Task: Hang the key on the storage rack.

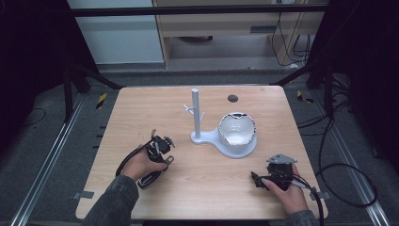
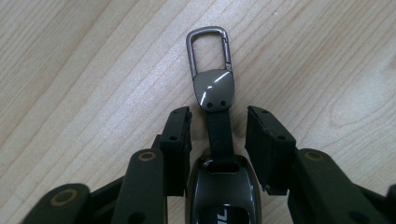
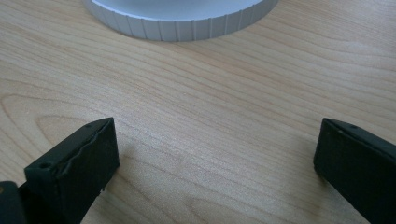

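Note:
A black car key fob (image 2: 223,196) lies on the wooden table (image 2: 93,70). Its black strap (image 2: 219,135) leads to a grey metal plate and a carabiner clip (image 2: 208,46) pointing away from me. My left gripper (image 2: 218,116) straddles the key, one pad on each side of the strap with a gap on both sides. In the high view the left gripper (image 1: 163,145) sits left of the middle, held low over the table. My right gripper (image 3: 215,154) stands wide open with bare wood between its pads, near the front right (image 1: 263,180).
A white stand with an upright pole (image 1: 195,113) and small pegs rises at the table's middle. Its round base holds a shiny dish (image 1: 237,129); the base's ribbed rim (image 3: 177,23) lies just ahead of the right gripper. A dark hole (image 1: 233,98) marks the far edge.

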Demonstrator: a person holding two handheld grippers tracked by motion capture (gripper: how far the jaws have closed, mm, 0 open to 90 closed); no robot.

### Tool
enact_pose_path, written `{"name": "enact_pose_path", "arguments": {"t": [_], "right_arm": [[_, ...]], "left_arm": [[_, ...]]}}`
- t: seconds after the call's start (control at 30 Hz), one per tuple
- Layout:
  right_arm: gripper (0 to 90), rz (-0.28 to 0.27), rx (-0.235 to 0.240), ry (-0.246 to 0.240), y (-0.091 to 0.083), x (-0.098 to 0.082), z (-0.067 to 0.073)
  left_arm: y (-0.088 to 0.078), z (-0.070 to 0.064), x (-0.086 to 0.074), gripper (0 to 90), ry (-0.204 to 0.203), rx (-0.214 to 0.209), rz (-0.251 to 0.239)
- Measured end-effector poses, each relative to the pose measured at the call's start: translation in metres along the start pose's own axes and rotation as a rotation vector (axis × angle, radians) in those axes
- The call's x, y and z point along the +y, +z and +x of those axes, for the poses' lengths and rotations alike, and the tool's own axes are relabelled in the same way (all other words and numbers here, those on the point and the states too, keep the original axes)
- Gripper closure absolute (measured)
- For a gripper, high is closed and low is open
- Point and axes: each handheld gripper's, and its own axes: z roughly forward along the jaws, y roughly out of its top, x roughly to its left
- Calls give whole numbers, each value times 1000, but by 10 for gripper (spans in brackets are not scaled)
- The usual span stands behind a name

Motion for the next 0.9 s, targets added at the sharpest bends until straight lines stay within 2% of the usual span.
{"name": "enact_pose_path", "arguments": {"t": [0.2, 0.3, 0.53, 0.6, 0.7, 0.8, 0.9], "right_arm": [[5, 0, 0, 0, 0, 0, 0], [5, 0, 0, 0, 0, 0, 0], [4, 0, 0, -1, 0, 0, 0], [5, 0, 3, -1, 0, 0, 0], [4, 0, 3, -1, 0, 0, 0], [4, 0, 3, -2, 0, 0, 0], [4, 0, 5, -4, 0, 0, 0]], "left_arm": [[0, 0, 0, 659, 9, -4, 2], [1, 1, 0, 674, -1, -4, 1], [4, 0, 1, 709, 16, -1, 19], [3, 1, 0, 750, 15, 1, 18], [3, 2, -2, 790, 11, -10, 10], [1, -1, -4, 797, 27, -13, -3], [-4, -4, -11, 799, 20, -24, -56]]}}
